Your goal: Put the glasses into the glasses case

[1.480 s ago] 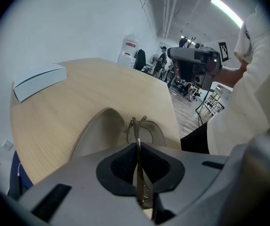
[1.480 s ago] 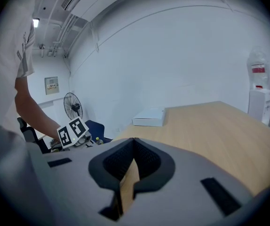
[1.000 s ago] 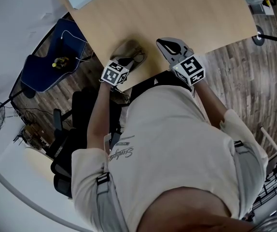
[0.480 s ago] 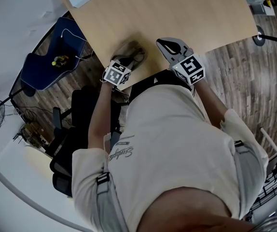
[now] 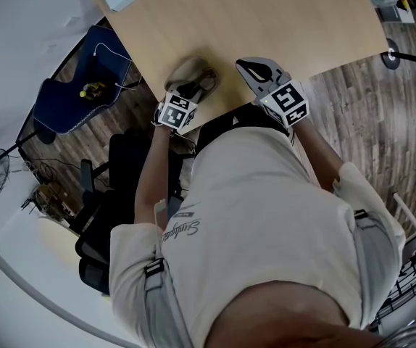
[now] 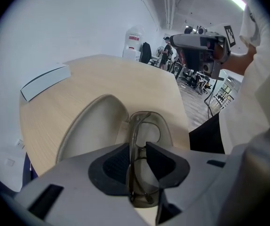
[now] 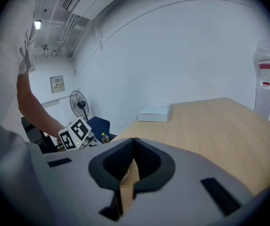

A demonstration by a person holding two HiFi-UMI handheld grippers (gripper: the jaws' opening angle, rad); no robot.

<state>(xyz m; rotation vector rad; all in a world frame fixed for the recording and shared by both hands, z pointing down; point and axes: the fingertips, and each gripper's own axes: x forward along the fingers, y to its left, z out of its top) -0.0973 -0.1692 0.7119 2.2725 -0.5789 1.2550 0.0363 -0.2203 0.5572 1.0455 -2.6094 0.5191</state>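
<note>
Glasses with a thin dark frame and clear lenses (image 6: pixel 134 140) stand between the jaws of the left gripper (image 6: pixel 137 157) in the left gripper view. The jaws are closed on the frame, leaving only a narrow gap, and the glasses' far end reaches into the tray of the open beige clamshell glasses case (image 6: pixel 95 126), whose lid lies open to the left. The right gripper view shows the right gripper (image 7: pixel 134 147) with its jaws pressed together on nothing, over the pale wooden counter (image 7: pixel 210 126). In the head view both grippers hang at the counter's near edge — the left at the case, the right beside it and apart. The step in hand looks like lowering the glasses in. Next, I judge, the left jaws should open once the frame rests fully in the tray — then the lid wants closing.
</note>
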